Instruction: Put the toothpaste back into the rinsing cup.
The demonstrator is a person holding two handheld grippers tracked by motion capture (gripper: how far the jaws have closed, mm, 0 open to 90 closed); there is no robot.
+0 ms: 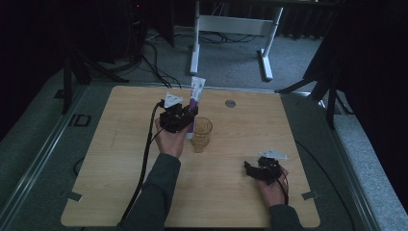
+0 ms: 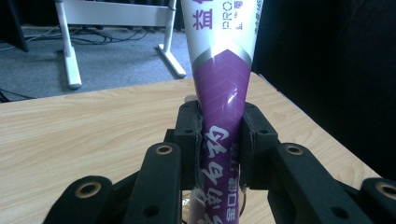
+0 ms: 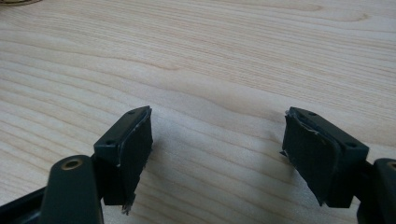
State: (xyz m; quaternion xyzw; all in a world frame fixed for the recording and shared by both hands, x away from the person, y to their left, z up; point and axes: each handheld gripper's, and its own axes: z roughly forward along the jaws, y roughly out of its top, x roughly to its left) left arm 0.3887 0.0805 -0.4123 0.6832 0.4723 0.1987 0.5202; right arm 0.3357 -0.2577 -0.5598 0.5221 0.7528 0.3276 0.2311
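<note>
In the high view, the left gripper (image 1: 185,117) is in the middle of the frame, a little left of center, and it is clamped on a purple and white toothpaste tube (image 1: 195,98), which stands almost upright with its flat white end pointing to the upper part of the frame. The left gripper view shows the grip clearly: the two black jaws press on both sides of the toothpaste tube (image 2: 219,107) at its purple part, and the white part rises out of the top of the frame. Just to the right of this gripper in the high view stands an amber glass cup (image 1: 201,134) on the wooden table (image 1: 120,192). The lower end of the tube is beside the cup or just at its rim; I cannot tell if it is already inside. So I judge that the picking up is done and the tube is carried to the cup, and what is left is to lower the tube into the cup and to release it, if the cup is really the goal. The right gripper (image 1: 255,169) is in the lower right of the high view, well apart from the cup, low over the table. In the right gripper view its jaws are wide apart with nothing between them, only bare table (image 3: 210,70) in front.
</note>
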